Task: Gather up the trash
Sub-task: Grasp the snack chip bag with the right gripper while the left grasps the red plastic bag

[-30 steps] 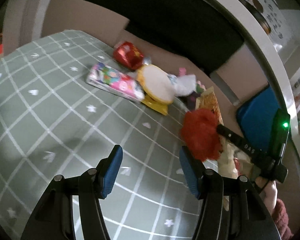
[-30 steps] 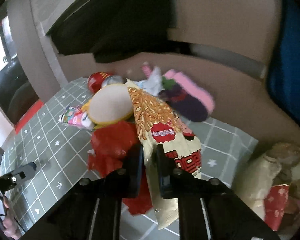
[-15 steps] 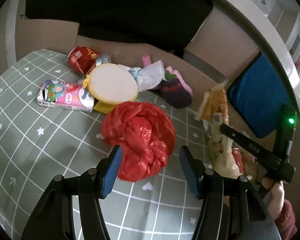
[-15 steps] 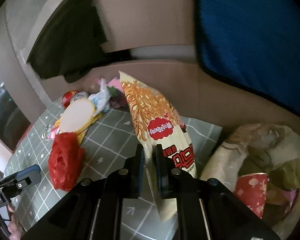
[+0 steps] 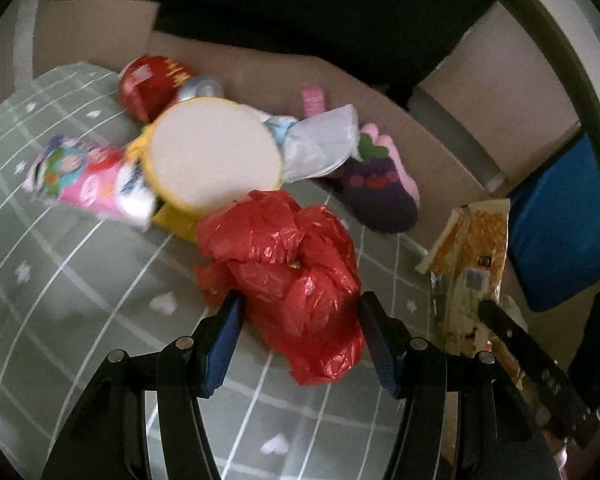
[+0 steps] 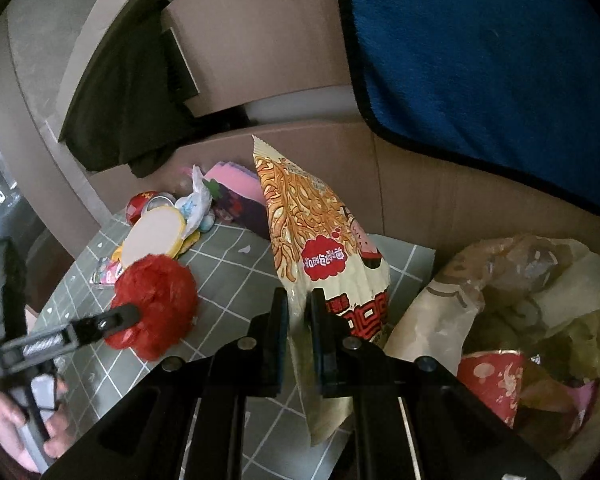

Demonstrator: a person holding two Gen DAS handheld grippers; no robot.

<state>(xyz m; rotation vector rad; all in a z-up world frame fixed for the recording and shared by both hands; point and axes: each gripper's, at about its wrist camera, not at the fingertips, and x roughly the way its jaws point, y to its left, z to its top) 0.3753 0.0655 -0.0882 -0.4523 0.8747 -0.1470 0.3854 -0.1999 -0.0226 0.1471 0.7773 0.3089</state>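
The left tongs point(image 5: 300, 332) stood spread around the crumpled red bag point(image 5: 288, 276) on the surface point(image 5: 80, 280). The right tongs point(image 6: 298, 316) pinched the noodle packet point(image 6: 312, 232) beside the trash bag point(image 6: 440, 320).

Home floor, green play mat point(image 5: 80, 280), cardboard walls point(image 6: 440, 184), slipper point(image 5: 380, 192)

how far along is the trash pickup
Partly done: the trash bag at the table's edge already holds a red paper cup and wrappers. In hand: the right claw is shut on the noodle packet; the left claw is open around the red plastic bag. Left: the round lid, red can and tissue pack.
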